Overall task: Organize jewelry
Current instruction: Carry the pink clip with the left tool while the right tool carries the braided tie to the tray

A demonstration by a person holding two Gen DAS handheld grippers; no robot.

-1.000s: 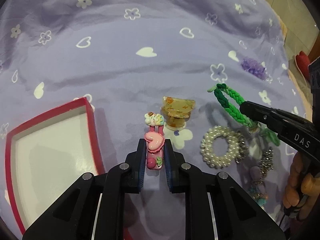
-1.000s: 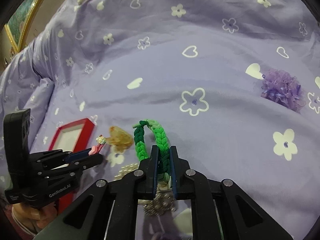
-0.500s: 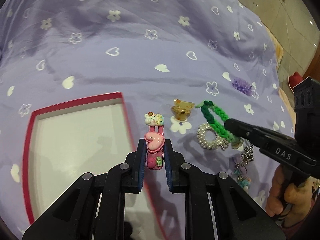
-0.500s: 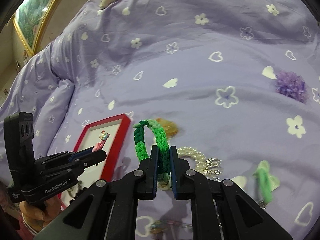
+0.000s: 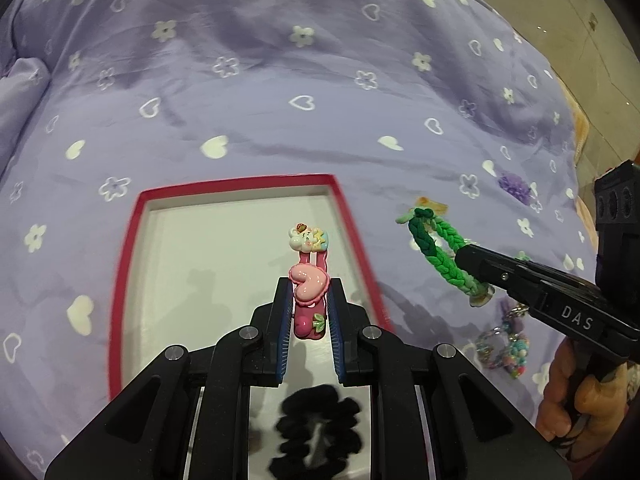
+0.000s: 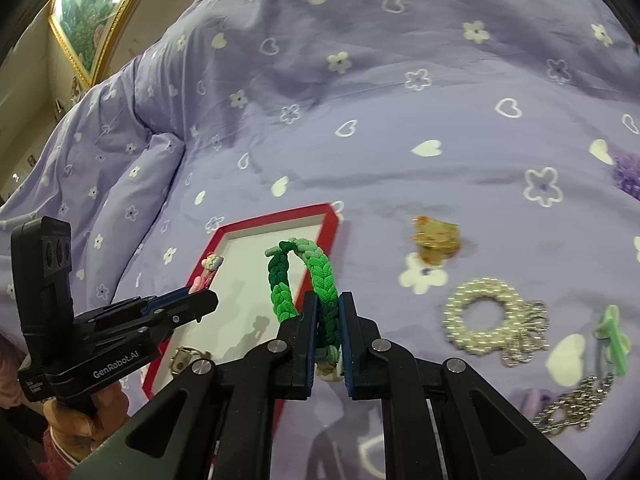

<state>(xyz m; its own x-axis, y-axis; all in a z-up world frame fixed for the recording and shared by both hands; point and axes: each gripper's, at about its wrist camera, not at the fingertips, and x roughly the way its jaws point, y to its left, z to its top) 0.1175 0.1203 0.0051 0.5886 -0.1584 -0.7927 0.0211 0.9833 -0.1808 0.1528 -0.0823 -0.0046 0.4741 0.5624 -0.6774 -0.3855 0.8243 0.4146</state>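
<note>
Left gripper [image 5: 308, 300] moved off bedspread, now hanging over white inside of red tray [image 5: 124, 264], pink heart clip [image 5: 309, 280] came along, lifted clear of fabric. Second ago clip sat right of tray beside amber claw clip [image 6: 436, 236]. Black scrunchie [image 5: 316, 428] popped into left wrist view at near end of tray. Right gripper [image 6: 326, 312] lifted green braided bracelet [image 6: 316, 272] up off pearl scrunchie [image 6: 480, 320], swung it toward tray's right rim, pearl scrunchie now well right of tray.
</note>
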